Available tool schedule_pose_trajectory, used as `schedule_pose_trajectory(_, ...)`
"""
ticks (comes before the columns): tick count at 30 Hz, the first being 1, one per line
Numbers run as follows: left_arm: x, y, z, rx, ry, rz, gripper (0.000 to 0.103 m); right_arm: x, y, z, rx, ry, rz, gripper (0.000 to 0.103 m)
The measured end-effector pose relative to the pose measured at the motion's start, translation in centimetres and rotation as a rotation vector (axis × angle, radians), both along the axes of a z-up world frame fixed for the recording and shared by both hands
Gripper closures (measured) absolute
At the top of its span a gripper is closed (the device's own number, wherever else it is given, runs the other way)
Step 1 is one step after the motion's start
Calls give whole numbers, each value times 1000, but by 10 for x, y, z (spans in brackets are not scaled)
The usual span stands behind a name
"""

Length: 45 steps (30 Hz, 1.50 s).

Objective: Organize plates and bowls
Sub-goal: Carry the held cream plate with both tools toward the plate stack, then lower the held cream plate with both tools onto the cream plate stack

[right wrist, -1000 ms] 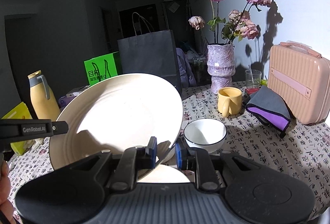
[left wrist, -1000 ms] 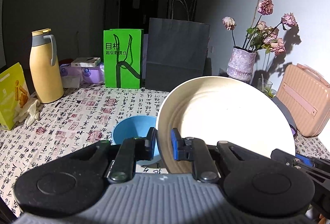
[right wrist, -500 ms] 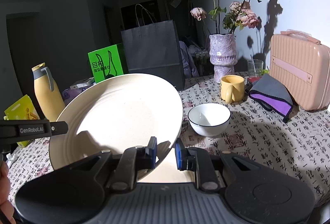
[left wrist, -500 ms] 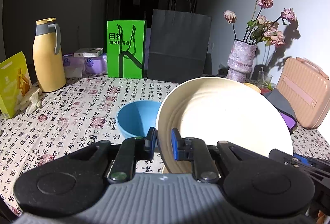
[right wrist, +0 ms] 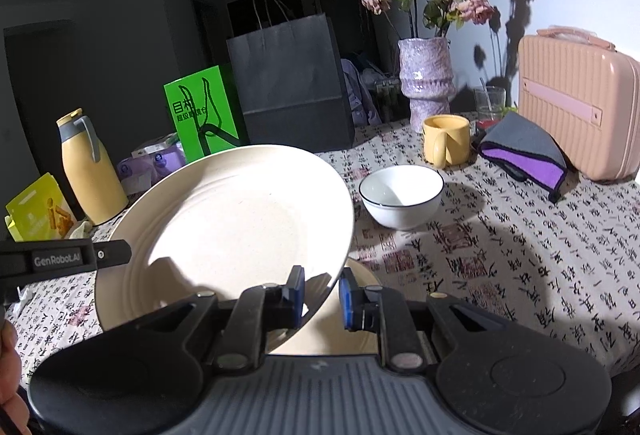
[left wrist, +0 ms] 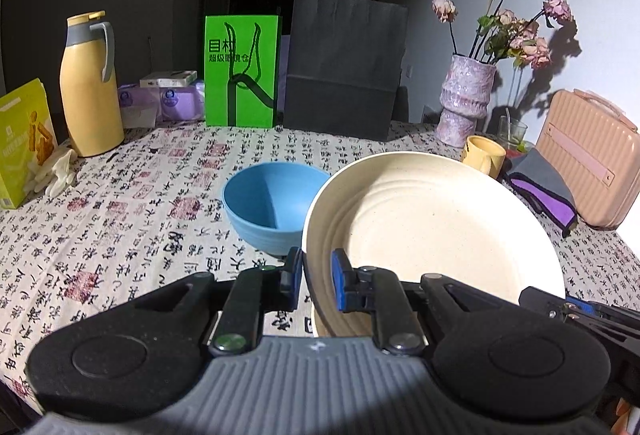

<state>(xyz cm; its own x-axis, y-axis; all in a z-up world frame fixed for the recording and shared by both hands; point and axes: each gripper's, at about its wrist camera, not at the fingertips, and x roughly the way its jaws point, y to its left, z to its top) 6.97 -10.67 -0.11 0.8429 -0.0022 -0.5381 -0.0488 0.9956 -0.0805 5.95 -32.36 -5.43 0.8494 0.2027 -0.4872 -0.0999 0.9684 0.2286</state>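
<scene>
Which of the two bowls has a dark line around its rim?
The white bowl, standing near the yellow mug. The blue bowl is plain blue all over.

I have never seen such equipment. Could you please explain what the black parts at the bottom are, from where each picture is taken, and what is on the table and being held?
The black parts are two hand-held grippers, each carrying its own camera that looks along its fingers. In the left camera's view, the left gripper grips one edge of a cream plate; in the right camera's view, the right gripper has the opposite edge between its fingers. Another cream plate lies below. On the patterned tablecloth stand a blue bowl, a white bowl and a yellow mug.
</scene>
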Motion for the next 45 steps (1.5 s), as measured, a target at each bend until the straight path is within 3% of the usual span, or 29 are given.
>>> schedule_pose_trajectory(21, 16, -10, -54, -10, 97, -17, 87, 8, -10, -46, -4, 89, -38, 86)
schedule_pose_trajectory(45, 39, -13, -80, -6, 102, 0, 87, 27, 2, -66, -107, 45, -47, 86)
